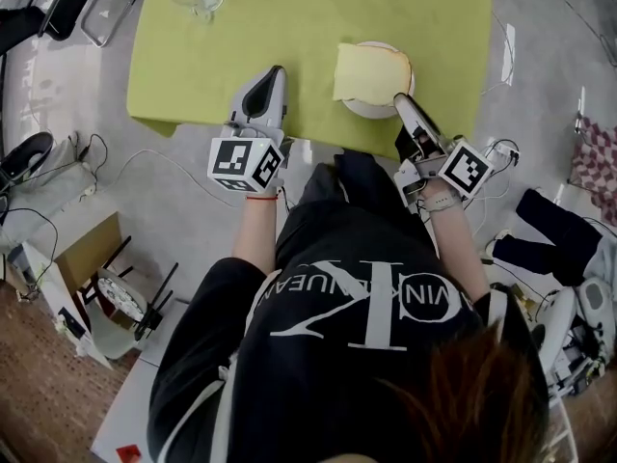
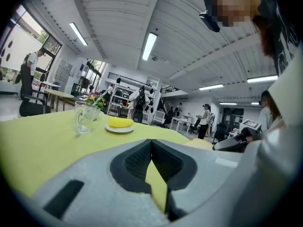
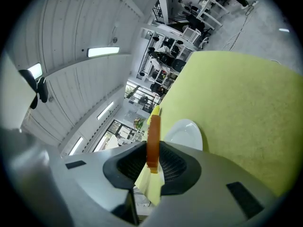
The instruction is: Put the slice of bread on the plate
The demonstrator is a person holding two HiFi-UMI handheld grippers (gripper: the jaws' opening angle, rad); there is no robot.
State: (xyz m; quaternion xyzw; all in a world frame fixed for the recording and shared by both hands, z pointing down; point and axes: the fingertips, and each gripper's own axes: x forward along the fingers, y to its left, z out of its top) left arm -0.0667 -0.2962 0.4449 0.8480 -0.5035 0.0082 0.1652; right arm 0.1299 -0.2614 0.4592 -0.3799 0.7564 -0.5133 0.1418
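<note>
Head view looks steeply down; gripper views skim the table [image 1: 193,56] (all share it).

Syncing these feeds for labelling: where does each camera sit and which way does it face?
Head view: on the person's head, looking steeply down at the table; shows torso, forearms, left gripper, right gripper.
Left gripper view: on the left gripper, looking across the table toward a glass; shows its shut jaws.
Right gripper view: on the right gripper, rolled sideways, facing the plate; shows its jaws gripping the bread.
Shared: bread and plate appear in head and right gripper views.
</note>
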